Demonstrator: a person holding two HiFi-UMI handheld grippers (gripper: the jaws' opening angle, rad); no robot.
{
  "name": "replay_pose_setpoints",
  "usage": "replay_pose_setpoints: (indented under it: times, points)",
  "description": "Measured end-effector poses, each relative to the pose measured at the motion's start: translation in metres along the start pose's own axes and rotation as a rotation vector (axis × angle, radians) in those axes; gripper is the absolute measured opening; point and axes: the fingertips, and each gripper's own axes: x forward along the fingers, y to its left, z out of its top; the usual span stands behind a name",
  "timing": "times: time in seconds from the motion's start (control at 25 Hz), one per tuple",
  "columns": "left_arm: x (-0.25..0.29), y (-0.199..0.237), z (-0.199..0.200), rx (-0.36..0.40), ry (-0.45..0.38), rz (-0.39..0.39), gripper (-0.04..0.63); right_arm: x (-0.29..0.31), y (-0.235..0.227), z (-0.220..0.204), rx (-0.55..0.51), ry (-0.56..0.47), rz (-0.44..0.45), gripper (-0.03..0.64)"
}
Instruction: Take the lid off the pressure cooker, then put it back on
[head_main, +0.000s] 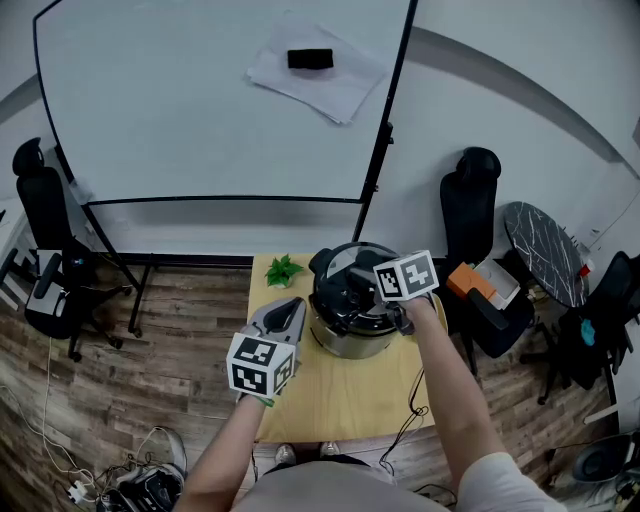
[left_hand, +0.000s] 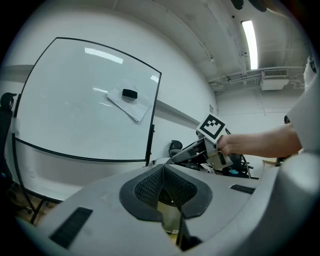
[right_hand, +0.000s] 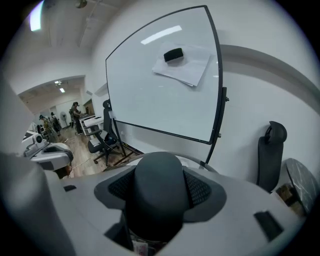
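The steel pressure cooker stands at the back of a small wooden table, with its black lid on top. My right gripper reaches over the lid from the right and is shut on the lid's handle. In the right gripper view that rounded black handle fills the space between the jaws. Whether the lid is seated or slightly raised I cannot tell. My left gripper hovers left of the pot with its tips toward it. It is shut with nothing held, apart from the cooker.
A small green plant sits at the table's back left corner. A whiteboard on a stand is behind the table. A black office chair and a round marble table stand to the right. A cable hangs off the table's right edge.
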Motion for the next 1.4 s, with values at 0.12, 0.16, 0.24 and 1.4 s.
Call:
replay_pose_setpoints:
  times: [0.12,0.16,0.24,1.4]
  points:
    - [0.002,-0.001,0.000,0.005,0.003,0.010,0.015,0.001,0.001,0.000,-0.031,0.002,0.044,0.279]
    - [0.002,-0.001,0.000,0.005,0.004,0.014,0.015,0.001,0.002,0.000,-0.043,0.002,0.059,0.278]
    - [0.002,-0.002,0.000,0.005,0.004,0.023,0.015,0.001,0.004,0.000,-0.067,0.004,0.091,0.279]
    - [0.021,-0.012,0.019,0.033,-0.008,0.035,0.015,-0.051,0.007,0.055,-0.105,-0.304,0.253,0.357]
